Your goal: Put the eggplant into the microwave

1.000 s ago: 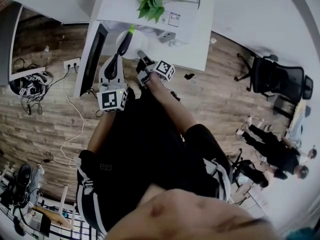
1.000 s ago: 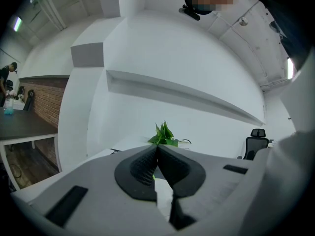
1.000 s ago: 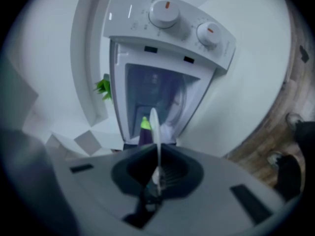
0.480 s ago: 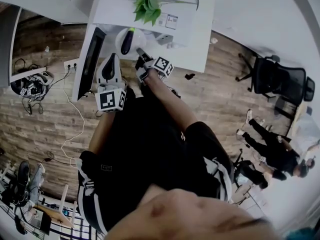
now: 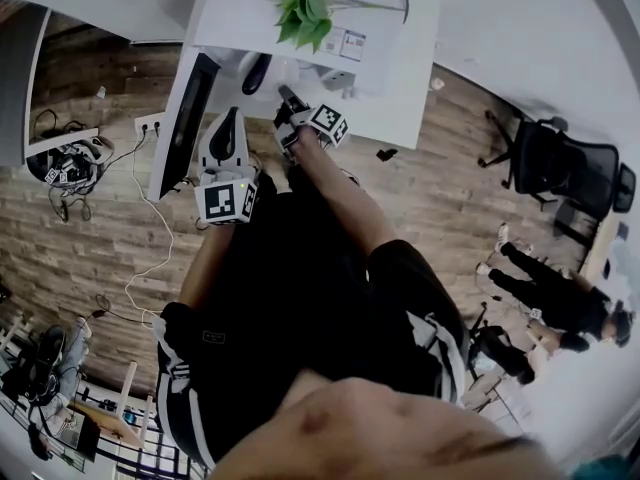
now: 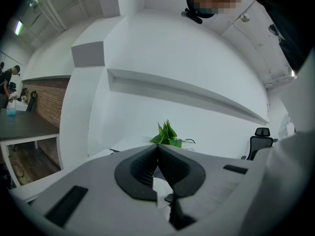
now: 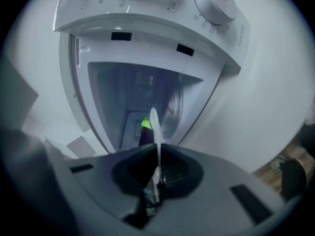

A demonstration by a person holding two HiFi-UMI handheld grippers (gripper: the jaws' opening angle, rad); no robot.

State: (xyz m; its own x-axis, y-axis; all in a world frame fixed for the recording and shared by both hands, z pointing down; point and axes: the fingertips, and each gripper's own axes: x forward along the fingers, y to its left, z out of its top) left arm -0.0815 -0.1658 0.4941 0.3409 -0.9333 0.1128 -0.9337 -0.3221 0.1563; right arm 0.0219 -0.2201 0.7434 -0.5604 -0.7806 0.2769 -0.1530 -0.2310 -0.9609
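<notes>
A dark purple eggplant with a green stem lies on a white plate, seen edge-on in the right gripper view. My right gripper is shut on the plate's near rim and holds it at the mouth of the white microwave, whose cavity stands open. In the head view the eggplant shows just past the right gripper, with the plate mostly hidden. My left gripper hangs beside the open microwave door. In its own view the left gripper is shut, with nothing held.
A green potted plant and a small card stand on the white table behind the microwave. Cables and a power strip lie on the wood floor at left. An office chair and seated people are at right.
The right gripper has carried the plate with the eggplant forward toward the microwave; the plate, fully visible before, is now mostly hidden. The left gripper has barely moved.
</notes>
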